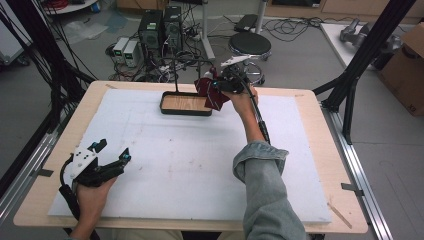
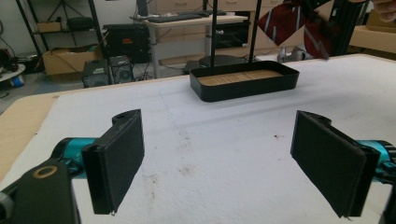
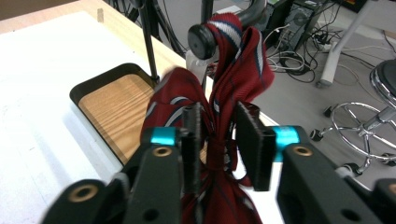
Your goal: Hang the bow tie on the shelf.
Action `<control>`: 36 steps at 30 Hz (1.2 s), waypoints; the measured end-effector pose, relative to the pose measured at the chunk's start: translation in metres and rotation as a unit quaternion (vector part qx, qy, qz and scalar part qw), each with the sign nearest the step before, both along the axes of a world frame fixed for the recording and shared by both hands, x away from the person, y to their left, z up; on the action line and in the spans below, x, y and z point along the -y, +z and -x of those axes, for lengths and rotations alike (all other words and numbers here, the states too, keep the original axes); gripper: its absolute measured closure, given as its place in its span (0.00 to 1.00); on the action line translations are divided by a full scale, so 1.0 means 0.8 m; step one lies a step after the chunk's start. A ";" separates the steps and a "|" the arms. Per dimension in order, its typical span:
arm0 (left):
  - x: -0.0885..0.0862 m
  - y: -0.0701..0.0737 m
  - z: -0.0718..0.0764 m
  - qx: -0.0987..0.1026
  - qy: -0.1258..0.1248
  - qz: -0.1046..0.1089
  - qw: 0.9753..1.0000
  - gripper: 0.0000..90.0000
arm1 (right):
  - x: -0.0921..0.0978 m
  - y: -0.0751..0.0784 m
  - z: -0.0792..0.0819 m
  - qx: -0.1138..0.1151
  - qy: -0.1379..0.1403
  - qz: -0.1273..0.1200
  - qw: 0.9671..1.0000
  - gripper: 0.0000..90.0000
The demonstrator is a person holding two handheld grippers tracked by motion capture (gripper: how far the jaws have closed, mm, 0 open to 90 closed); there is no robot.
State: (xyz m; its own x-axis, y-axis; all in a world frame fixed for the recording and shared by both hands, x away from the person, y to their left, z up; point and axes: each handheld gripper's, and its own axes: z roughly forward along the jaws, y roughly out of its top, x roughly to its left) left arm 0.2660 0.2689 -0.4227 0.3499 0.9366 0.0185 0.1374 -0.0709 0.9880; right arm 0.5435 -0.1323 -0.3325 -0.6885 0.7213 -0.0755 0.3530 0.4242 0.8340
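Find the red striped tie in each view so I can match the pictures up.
High view: the tie hangs top centre in the right gripper, just right of the black tray.
Left gripper view: top right, above and right of the tray.
Right gripper view: centre, draped over a black bar and pinched between the jaws.
Shared landmark: the wood-bottomed tray.
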 end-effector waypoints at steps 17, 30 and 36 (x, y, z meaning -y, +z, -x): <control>0.000 0.000 0.000 0.001 0.001 -0.001 1.000 0.20 | 0.033 0.020 0.019 0.012 -0.005 -0.029 1.000 0.46; 0.000 0.000 -0.001 0.002 0.006 -0.001 1.000 0.20 | 0.085 0.046 0.063 0.041 -0.017 -0.074 0.996 0.28; 0.003 -0.001 -0.003 0.001 0.005 -0.002 1.000 0.20 | 0.110 0.057 0.089 0.067 -0.030 -0.101 0.992 0.22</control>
